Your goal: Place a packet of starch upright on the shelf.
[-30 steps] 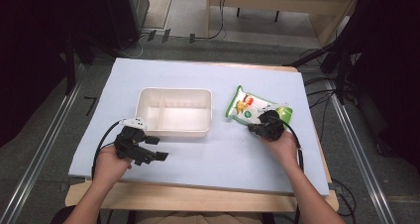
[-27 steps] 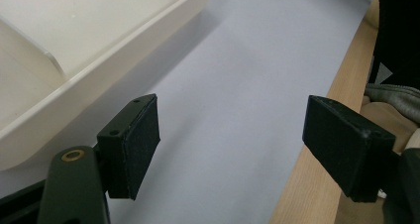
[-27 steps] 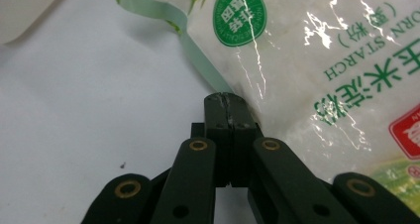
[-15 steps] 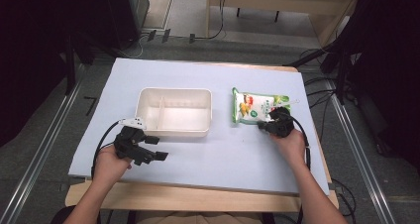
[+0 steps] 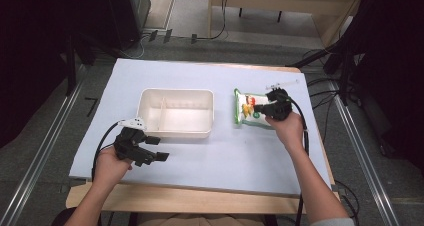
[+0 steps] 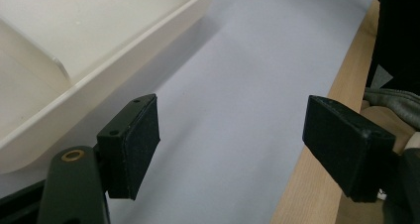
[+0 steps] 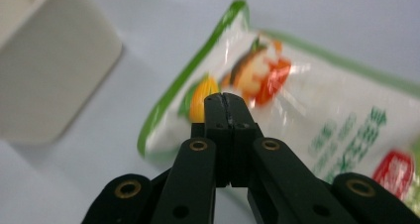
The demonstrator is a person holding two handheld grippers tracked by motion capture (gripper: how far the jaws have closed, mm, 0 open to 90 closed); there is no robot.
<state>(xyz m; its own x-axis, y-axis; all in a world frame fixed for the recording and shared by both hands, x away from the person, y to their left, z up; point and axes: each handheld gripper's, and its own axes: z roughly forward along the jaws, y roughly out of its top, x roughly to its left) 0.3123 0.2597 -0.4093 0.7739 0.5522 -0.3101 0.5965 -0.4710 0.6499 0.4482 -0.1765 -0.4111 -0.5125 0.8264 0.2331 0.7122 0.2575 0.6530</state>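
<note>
**Grippers apart, bag at the right**

Forearms enter from the table's 6 o'clock edge. Left hand [image 5: 111, 162] rests low near the front edge, its left gripper [image 5: 150, 148] pointing toward 3 o'clock, jaws wide with nothing between them, just at 7 o'clock of the tray [image 5: 176, 134]. Right hand [image 5: 286, 128] reaches further up the table; the right gripper [image 5: 261, 107] points toward 9 o'clock, jaws pressed together, tips over the bag [image 5: 245, 111]. Whether they pinch the bag I cannot tell. Bag sits at 3 o'clock of the tray, close by.

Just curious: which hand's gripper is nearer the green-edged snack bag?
Right. The right gripper is over the green-edged snack bag; the left gripper sits beyond the white plastic tray.
</note>
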